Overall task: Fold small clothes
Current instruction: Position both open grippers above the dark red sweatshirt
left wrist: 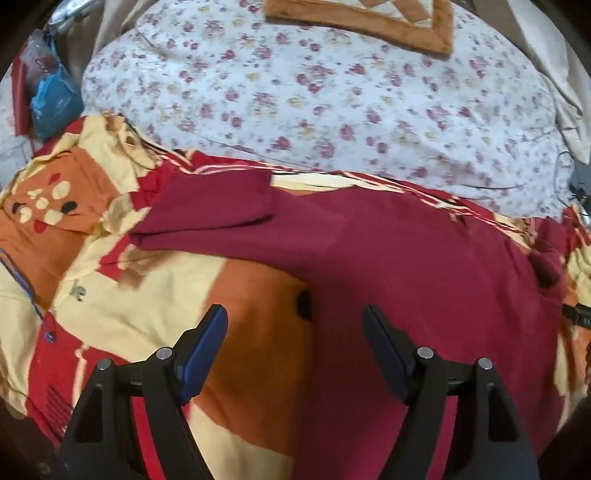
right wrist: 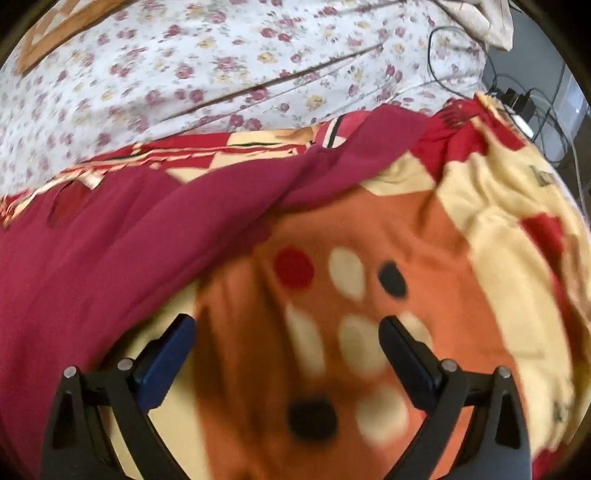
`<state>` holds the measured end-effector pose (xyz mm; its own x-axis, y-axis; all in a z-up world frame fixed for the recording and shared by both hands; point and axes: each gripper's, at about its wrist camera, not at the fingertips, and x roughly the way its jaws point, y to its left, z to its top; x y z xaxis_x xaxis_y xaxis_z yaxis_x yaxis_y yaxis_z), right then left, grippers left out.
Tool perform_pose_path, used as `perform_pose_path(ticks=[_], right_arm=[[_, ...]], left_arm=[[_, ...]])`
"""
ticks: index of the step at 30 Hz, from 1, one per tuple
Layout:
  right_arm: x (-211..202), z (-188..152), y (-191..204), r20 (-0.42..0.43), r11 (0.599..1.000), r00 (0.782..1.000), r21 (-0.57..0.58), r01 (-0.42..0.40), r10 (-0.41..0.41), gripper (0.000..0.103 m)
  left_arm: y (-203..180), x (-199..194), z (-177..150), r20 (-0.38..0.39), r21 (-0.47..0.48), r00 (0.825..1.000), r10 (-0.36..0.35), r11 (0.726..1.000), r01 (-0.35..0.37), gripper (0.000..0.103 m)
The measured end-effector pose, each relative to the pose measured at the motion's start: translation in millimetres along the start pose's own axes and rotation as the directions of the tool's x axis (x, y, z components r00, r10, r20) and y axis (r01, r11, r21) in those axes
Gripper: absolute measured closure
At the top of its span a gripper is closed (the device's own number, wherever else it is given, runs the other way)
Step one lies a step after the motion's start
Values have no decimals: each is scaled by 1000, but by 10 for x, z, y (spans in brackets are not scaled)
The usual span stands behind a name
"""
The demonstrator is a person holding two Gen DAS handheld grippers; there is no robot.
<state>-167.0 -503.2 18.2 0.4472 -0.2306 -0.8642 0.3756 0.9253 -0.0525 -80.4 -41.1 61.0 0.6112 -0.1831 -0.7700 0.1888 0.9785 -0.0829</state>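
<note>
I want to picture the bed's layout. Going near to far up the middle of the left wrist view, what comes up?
Left gripper → maroon garment → patterned blanket → floral sheet → brown-bordered mat.

A home bedroom: floral bedsheet (left wrist: pixel 332 92) under a patterned blanket (right wrist: pixel 498 229).

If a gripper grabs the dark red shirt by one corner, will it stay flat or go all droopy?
Probably droopy. The dark red shirt already lies in soft folds, its sleeve doubled over. It looks thin, so likely light. On the fuzzy blanket it may drag and bunch rather than slide.
</note>
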Motion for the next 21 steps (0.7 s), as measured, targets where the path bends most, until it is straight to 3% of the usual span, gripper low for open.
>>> perform_pose_path(ticks=[5, 7, 11, 21], right_arm=[[-651, -137, 220, 18, 989, 992, -89, -122, 124, 2], [-849, -120, 361, 35, 974, 978, -99, -203, 208, 2], [-1040, -94, 732, 47, 953, 957, -116, -281, 287, 2], [-816, -37, 1628, 50, 945, 958, -183, -270, 283, 2]], left_arm=[[-146, -5, -28, -7, -6, 1000, -29, 1000, 29, 35], [-191, 2, -23, -13, -5, 1000, -25, 1000, 25, 35], [-243, -18, -10, -12, -4, 1000, -28, 1000, 28, 35], [-254, -53, 4, -7, 1, 1000, -19, 1000, 19, 35]])
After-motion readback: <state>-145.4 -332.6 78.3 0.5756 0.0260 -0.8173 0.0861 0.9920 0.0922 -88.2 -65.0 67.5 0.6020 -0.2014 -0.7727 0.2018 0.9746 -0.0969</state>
